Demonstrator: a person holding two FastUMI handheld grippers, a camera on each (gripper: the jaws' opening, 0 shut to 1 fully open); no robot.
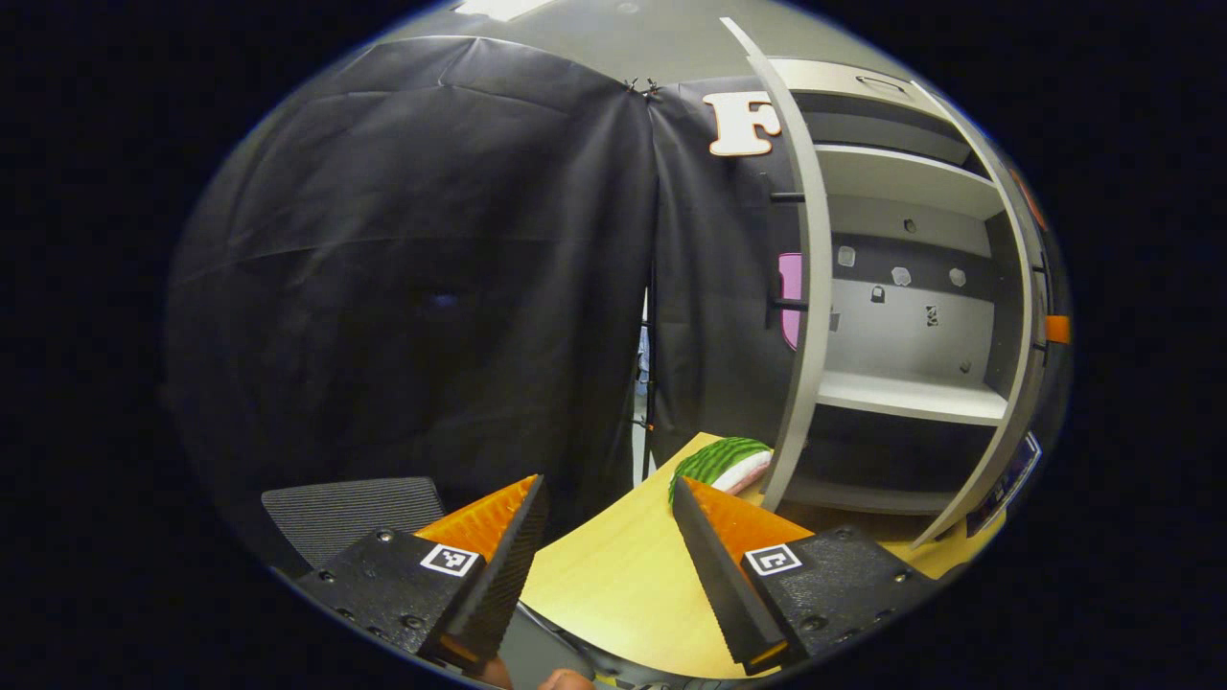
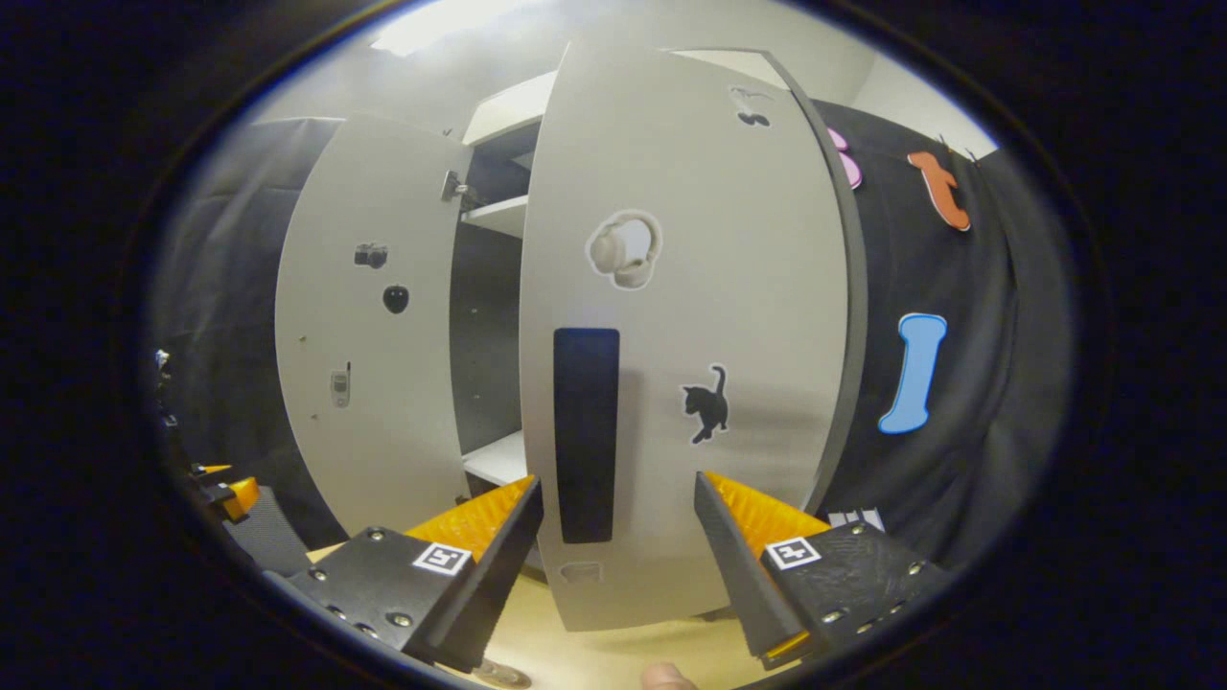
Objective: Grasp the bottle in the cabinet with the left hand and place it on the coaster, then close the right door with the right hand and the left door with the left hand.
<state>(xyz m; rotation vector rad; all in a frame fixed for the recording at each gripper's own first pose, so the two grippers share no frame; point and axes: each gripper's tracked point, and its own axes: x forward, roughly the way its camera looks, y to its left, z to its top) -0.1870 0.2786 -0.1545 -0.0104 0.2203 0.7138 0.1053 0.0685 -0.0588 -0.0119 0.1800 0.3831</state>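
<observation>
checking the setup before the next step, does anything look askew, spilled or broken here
Nothing looks spilled or damaged. Both cabinet doors stand open: the right door swung out in front of the right gripper, the left door beyond it. The shelves seen in the left gripper view hold no bottle. Both grippers' fingers are spread and empty.

The cabinet is pale grey with white shelves, and its right door carries a long dark handle strip, a black cat sticker and a cream headphones sticker. The table is light yellow wood. On it lies a green-striped, watermelon-patterned thing with a pink and white edge.
</observation>
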